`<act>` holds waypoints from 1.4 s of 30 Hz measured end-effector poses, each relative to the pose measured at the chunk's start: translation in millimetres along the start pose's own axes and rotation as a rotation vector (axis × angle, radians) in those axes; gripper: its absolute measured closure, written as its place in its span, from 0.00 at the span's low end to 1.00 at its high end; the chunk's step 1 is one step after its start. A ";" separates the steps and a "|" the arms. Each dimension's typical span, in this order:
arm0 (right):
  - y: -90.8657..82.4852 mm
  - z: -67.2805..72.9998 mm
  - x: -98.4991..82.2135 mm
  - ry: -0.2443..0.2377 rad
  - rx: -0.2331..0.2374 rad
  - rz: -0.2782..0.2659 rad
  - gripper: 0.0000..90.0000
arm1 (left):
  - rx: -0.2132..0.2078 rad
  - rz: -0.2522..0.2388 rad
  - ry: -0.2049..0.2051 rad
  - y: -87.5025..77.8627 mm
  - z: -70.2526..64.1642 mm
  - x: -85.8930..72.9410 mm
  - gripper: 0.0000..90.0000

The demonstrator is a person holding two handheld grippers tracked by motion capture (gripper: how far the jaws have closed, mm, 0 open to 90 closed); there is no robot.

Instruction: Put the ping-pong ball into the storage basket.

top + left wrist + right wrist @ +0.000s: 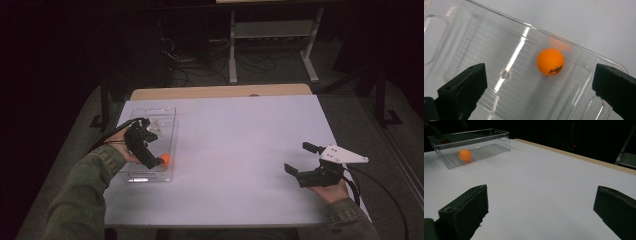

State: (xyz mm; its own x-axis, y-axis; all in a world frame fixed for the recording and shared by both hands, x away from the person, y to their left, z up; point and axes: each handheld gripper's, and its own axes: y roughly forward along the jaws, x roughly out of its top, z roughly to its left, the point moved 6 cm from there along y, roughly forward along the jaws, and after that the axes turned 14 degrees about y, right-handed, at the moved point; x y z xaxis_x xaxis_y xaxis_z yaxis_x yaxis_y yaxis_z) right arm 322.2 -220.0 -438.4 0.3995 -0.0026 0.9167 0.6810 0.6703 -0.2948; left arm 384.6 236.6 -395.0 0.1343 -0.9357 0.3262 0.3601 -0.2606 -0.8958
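At the left of the tabletop [240, 150], a clear plastic bin [150, 145] lies with its long side running near to far, and the left gripper [150, 159] hangs over its near end. Its jaws stand spread wide with nothing between the pads. An orange ping-pong ball [165, 160] lies free on the bin's floor, just beside the jaw tips, close to the near right wall.

My reading is that the drop-off step is at its end: the ball is inside the bin and no longer gripped. The next move, as I judge it, calls for lifting the left gripper straight up and clear of the walls without knocking the light bin or brushing the ball, which could roll easily on the smooth floor.

Well apart, at the near right of the tabletop, the right gripper [299, 161] rests low in the person's hand, jaws also spread and empty, pointing left across the bare white surface.

The left gripper view looks down into the bin and gives what the high view cannot: dark print on the ball [550, 61], a faint orange reflection of it in the wall behind, the ribbed floor, and a bright streak of glare. The right gripper view shows the bin [486, 135] from the side, so its wall height and the ball [465, 155] sitting on the floor are plain; the high view alone sets both hands, sleeves and cables together.
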 end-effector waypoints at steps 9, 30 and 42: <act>0.1 0.2 -0.1 -0.001 -0.001 0.002 0.00 | 0.033 -0.085 -0.034 -11.3 -3.8 -1.1 0.00; 0.5 0.5 -0.1 -0.002 -0.001 0.002 0.00 | 0.117 -0.233 -0.142 -20.0 -9.3 -14.6 0.00; 0.6 0.9 0.2 -0.003 0.000 0.000 0.00 | 0.174 -0.309 -0.189 -30.5 -12.7 -21.2 0.00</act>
State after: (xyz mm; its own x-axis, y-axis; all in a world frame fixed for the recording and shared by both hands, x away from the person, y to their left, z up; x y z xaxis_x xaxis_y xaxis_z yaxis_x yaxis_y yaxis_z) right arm 322.2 -218.9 -438.1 0.3974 -0.0004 0.9177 0.6813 0.6701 -0.2947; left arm 359.1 261.4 -378.5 0.1564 -0.7551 0.6367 0.5586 -0.4640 -0.6875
